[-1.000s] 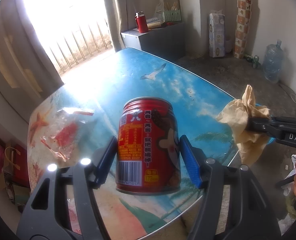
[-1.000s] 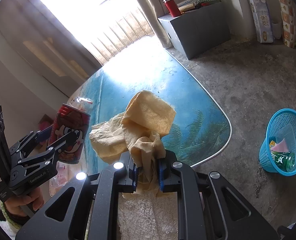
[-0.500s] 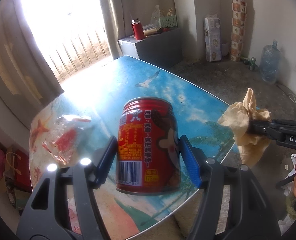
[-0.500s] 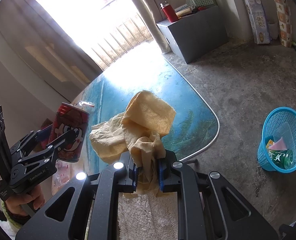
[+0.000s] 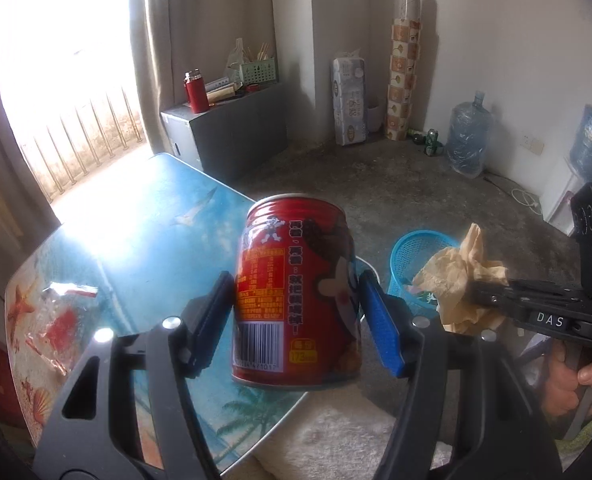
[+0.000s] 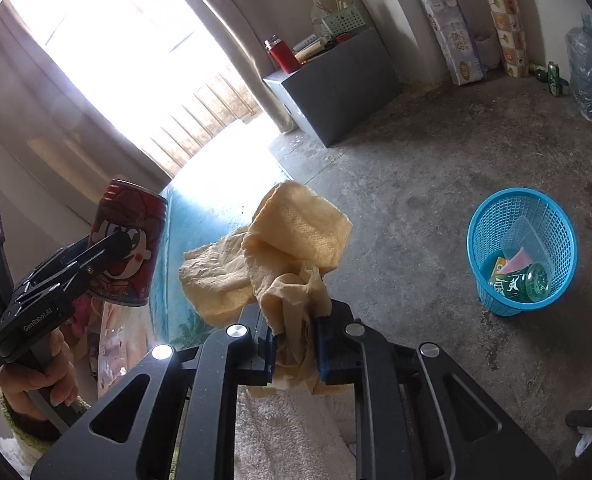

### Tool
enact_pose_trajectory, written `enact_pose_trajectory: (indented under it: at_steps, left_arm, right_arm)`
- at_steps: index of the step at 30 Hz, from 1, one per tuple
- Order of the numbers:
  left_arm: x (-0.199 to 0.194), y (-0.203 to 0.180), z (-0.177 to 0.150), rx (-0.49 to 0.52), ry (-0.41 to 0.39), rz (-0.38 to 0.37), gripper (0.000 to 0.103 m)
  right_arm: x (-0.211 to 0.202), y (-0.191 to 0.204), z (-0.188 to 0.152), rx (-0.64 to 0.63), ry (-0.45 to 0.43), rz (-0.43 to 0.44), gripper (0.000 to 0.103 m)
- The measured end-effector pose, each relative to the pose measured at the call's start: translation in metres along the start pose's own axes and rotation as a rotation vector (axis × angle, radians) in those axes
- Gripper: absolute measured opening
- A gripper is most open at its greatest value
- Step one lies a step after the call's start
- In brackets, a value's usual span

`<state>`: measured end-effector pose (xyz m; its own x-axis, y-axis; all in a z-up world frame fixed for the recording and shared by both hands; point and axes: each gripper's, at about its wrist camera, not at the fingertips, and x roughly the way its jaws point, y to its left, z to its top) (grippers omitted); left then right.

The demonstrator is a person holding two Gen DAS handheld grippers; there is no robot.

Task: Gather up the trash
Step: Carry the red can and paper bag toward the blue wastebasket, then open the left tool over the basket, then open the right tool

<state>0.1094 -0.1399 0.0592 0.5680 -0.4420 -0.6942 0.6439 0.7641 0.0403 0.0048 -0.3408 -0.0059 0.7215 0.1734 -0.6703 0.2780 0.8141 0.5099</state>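
My left gripper (image 5: 296, 316) is shut on a red drink can (image 5: 296, 300), held upright in the air over the near right edge of the blue table (image 5: 144, 232). The same red can (image 6: 126, 248) shows at the left of the right wrist view, clamped by the left gripper (image 6: 112, 248). My right gripper (image 6: 296, 340) is shut on a crumpled yellow-brown tissue (image 6: 280, 252), held off the table's edge above the floor. That tissue (image 5: 456, 280) hangs at the right of the left wrist view, in front of the blue mesh basket (image 5: 412, 256).
The blue basket (image 6: 522, 256) stands on the concrete floor and holds a green bottle (image 6: 526, 282) and wrappers. A clear plastic wrapper (image 5: 56, 316) lies on the table's left. A grey cabinet (image 5: 232, 132), water jugs (image 5: 468, 136) and a tissue pack line the walls.
Both grippers have swung right, off the table toward the floor, carrying the can and the tissue. The blue basket has come into the left wrist view and sits nearer the centre in the right.
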Motion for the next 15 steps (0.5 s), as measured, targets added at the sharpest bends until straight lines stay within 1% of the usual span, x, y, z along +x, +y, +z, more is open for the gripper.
enact_pose_trajectory:
  at_steps: [5,8,11,15]
  left_arm:
    - [0.016,-0.047,0.023,0.057,-0.008,-0.098,0.061]
    - [0.031,-0.073,0.038,0.076,-0.004,-0.167,0.061]
    - [0.053,-0.102,0.05,0.083,0.016,-0.239,0.061]
    - [0.095,-0.138,0.057,0.067,0.069,-0.345,0.061]
  right_arm:
    - [-0.047,-0.07,0.003,0.135,-0.114,-0.116,0.015]
    - [-0.072,-0.113,0.002,0.212,-0.161,-0.191,0.015]
    - [-0.086,-0.148,0.0,0.274,-0.186,-0.25,0.015]
    - [-0.084,-0.184,-0.004,0.337,-0.187,-0.293,0.015]
